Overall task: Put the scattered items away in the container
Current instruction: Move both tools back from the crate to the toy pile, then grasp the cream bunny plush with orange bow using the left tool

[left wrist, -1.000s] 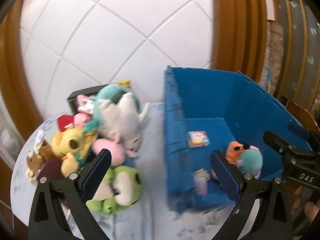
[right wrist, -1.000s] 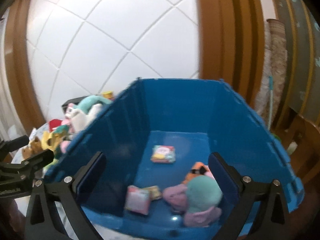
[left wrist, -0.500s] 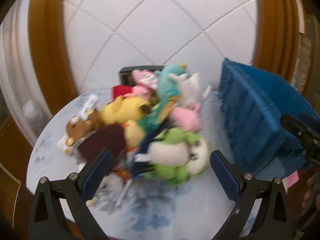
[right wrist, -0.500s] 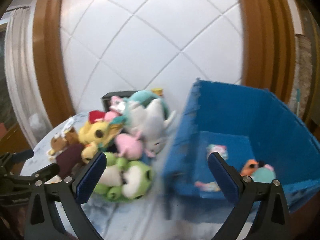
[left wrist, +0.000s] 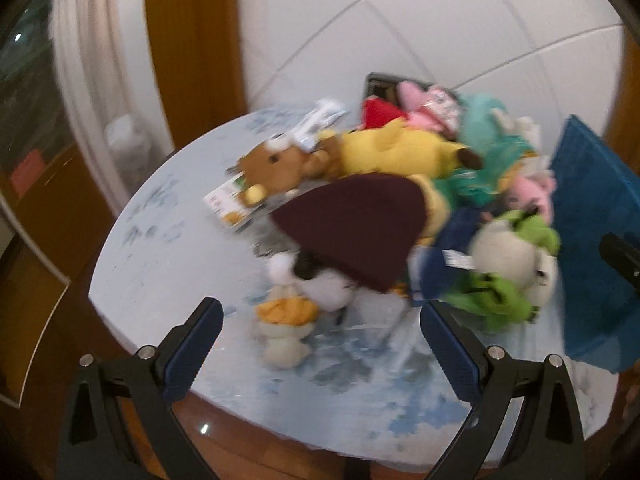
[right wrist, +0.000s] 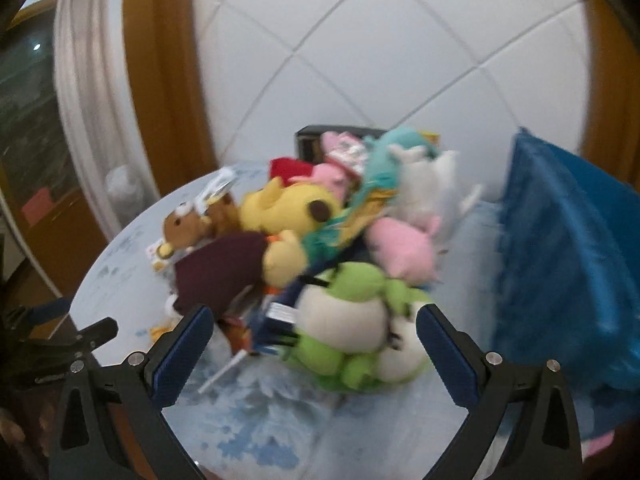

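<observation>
Both grippers' fingers apart and empty, left gripper (left wrist: 320,344), right gripper (right wrist: 310,346), plush pile (right wrist: 320,240) mid-table, blue bin (right wrist: 568,248) at right edge.

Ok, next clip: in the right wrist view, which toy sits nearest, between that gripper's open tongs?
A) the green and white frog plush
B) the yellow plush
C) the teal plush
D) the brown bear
A: the green and white frog plush lies at the near edge of the pile, framed by the open right tongs, which hold nothing; the bear, yellow and teal toys sit farther back.
</observation>
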`<state>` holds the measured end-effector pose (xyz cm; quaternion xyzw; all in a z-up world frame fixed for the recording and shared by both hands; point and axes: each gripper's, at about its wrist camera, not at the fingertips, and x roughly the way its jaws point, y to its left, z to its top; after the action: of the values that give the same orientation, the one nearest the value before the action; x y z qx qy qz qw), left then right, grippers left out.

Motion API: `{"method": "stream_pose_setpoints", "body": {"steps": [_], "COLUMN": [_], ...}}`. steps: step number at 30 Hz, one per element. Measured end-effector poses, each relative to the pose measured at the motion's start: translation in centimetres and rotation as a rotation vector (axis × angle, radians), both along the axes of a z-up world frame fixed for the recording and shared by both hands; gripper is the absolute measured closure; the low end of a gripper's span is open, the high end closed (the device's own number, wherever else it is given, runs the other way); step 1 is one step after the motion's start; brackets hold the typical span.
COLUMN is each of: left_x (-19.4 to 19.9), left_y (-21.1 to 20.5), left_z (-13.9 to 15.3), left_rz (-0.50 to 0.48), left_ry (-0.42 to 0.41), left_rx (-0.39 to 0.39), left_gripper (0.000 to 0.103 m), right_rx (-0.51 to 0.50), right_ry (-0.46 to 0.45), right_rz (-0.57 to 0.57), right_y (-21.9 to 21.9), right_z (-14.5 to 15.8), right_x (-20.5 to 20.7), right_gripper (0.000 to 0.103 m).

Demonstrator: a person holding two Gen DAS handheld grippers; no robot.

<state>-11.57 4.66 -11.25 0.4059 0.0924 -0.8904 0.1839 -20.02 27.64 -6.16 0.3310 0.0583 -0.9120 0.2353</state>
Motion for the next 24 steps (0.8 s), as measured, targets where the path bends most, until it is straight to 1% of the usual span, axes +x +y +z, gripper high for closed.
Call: {"method": "stream_pose_setpoints", "body": {"steps": [5,7,11,13,15,17,18,19,21,23,24], "left_x": [-1.1,-1.2,-1.8,-2.4,-3.2,-3.7,-3.9,-4.0,-4.0,-3.9,-3.9], "left_y": [-3.3,-4.2,-6.6,-7.3,-7.7,-7.8,-7.9,-8.0,-8.1,-8.0,-7.9], "left_z": [-2.8,-3.9,-6.4,-7.6,-9.1,-10.1,-10.6,-11.3,-12.4,-13.6,-13.9], "left_rz": [0.059,0.058,0.04,0.005,-0.061,-0.115,-0.141,-0.16,-0.189,-0.21,-0.222], "left_ry": [-0.069,-0.092,-0.141,-0.167,-0.199,-0.216,-0.224,-0.235,-0.25,-0.267,-0.272], "left_rx": [0.007,0.016,0.043,0.051,0.051,0.046,0.044,0.05,0.068,0.086,0.09], "left_gripper": [0.003,0.003,0.003,0.003,0.003,0.009,0.01,0.011,0.018,0.02,0.02], "right_rx": [-0.018,-0.001,0.003,0.012,0.013,0.001,-0.001,0.0,0.003,0.002,0.003], "right_ry": [-0.059,-0.074,-0.134,-0.15,-0.167,-0.179,-0.187,-0.196,-0.213,-0.236,-0.248], "right_rz": [0.093,0.123,0.123,0.094,0.061,0.013,-0.008,-0.027,-0.065,-0.1,-0.11], "right_y": [-4.5,-6.3,-9.4,-10.3,-11.0,-11.2,-11.3,-11.4,-11.6,-11.5,-11.4], "right_z": [-2.6,-3.6,-5.7,-6.6,-7.4,-8.2,-8.7,-9.1,-10.1,-11.1,-11.7], "right_x": [-2.5,-3.2,-4.0,-3.9,-3.7,-2.9,-2.6,-2.2,-1.4,-0.7,-0.5], "right_gripper": [0.0,0.0,0.0,0.0,0.0,0.0,0.0,0.003,0.019,0.05,0.052]}}
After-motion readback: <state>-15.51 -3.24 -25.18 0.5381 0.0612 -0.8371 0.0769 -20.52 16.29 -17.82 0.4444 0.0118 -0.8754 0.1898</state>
